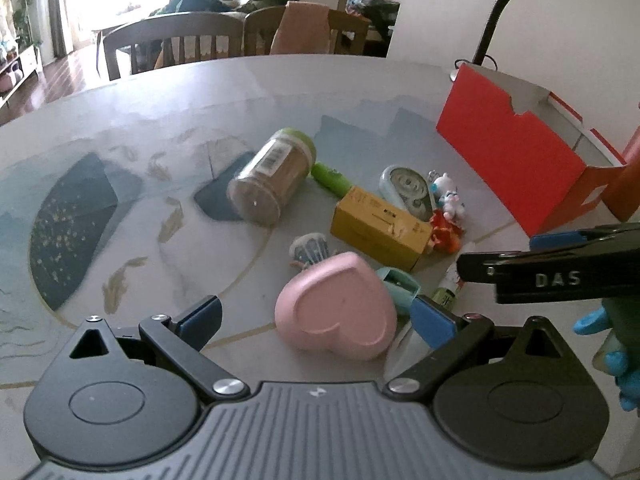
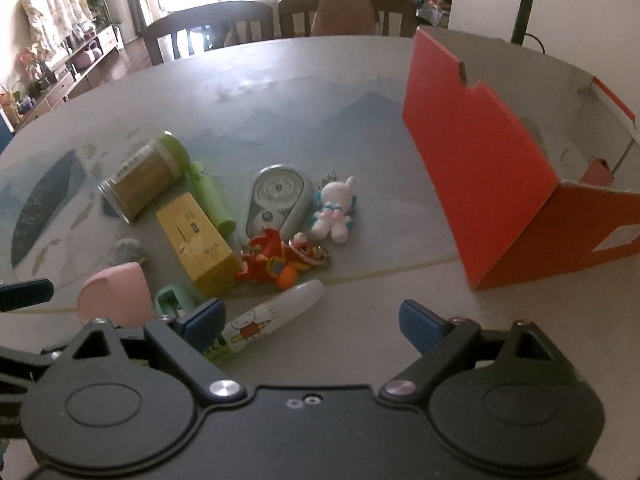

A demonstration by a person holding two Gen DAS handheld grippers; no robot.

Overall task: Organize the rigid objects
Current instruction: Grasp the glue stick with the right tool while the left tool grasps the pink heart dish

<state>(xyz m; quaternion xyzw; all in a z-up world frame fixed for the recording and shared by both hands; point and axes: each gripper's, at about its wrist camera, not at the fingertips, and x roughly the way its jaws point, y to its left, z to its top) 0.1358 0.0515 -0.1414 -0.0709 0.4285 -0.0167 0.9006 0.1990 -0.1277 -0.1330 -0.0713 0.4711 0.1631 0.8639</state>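
A pink heart-shaped box [image 1: 340, 312] lies on the table between the wide-open fingers of my left gripper [image 1: 316, 322], not gripped. Behind it lie a yellow box [image 1: 380, 228], a jar with a green lid [image 1: 272, 180], a green tube [image 1: 330, 178], a grey-green gear toy [image 1: 406, 192], a white figurine [image 1: 450, 198] and a red toy [image 1: 446, 234]. My right gripper [image 2: 310, 322] is open and empty, over a white tube with a cartoon print [image 2: 276, 316]. The pink box [image 2: 116, 292] shows at its left. An open red cardboard box [image 2: 480, 168] stands at the right.
A small mint object [image 1: 398, 284] lies beside the pink box. A grey shell-like object [image 1: 310, 248] lies behind it. A desk lamp [image 1: 500, 0] stands behind the red box. Chairs [image 1: 176, 40] line the table's far edge.
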